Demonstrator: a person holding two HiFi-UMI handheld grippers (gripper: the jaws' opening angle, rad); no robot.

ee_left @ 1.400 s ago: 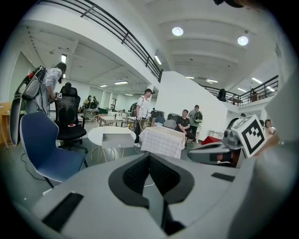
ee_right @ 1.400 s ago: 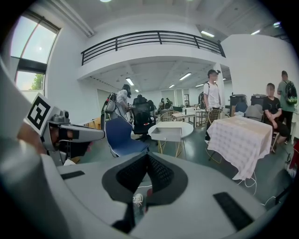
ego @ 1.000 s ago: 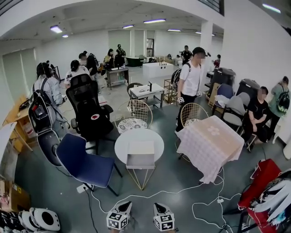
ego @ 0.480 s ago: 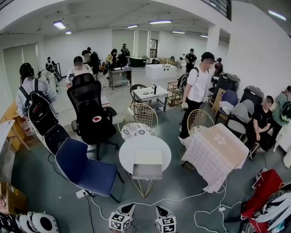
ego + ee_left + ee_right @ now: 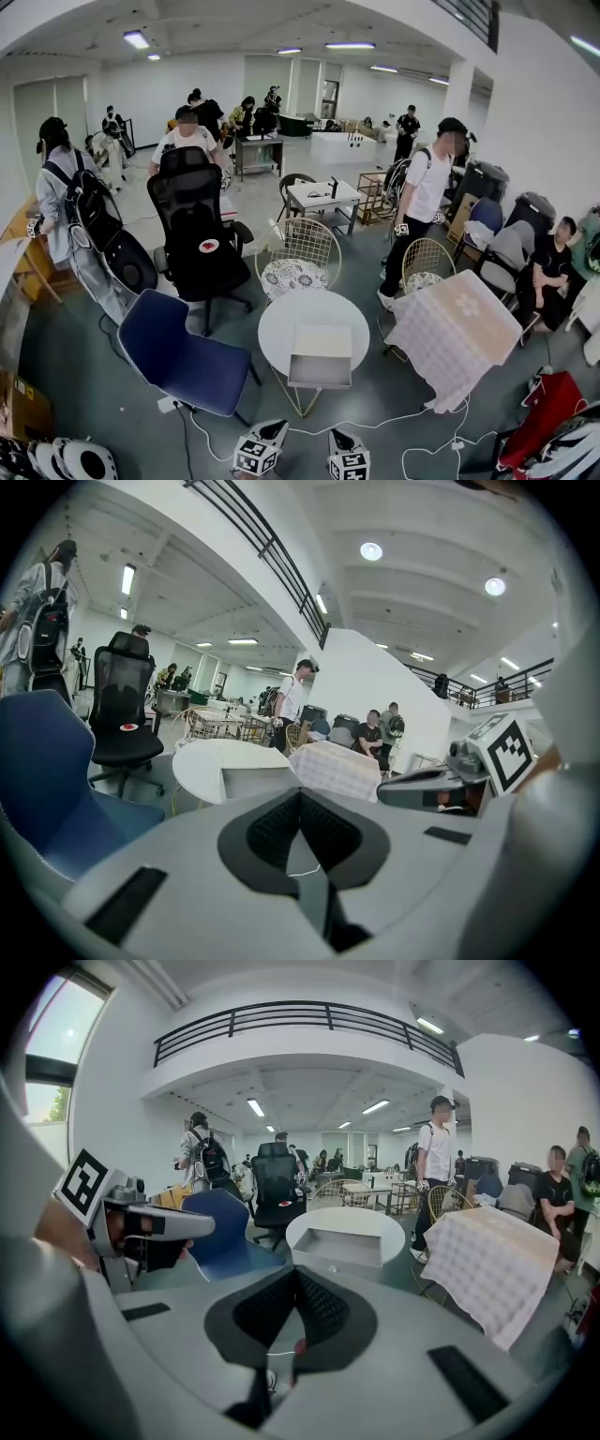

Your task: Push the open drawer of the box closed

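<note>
While closed, left tool (image 5: 275,427) and right tool (image 5: 338,436) hover abreast — low.

At six o'clock the edge cuts off left gripper (image 5: 274,429) and right gripper (image 5: 338,437); mostly their cubes (image 5: 251,457) show.

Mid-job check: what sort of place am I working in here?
Likely a big open office or lab hall: a black mesh office chair, a white round table carrying the pale open-drawered box, a black-railed upper gallery, and people standing around.
</note>
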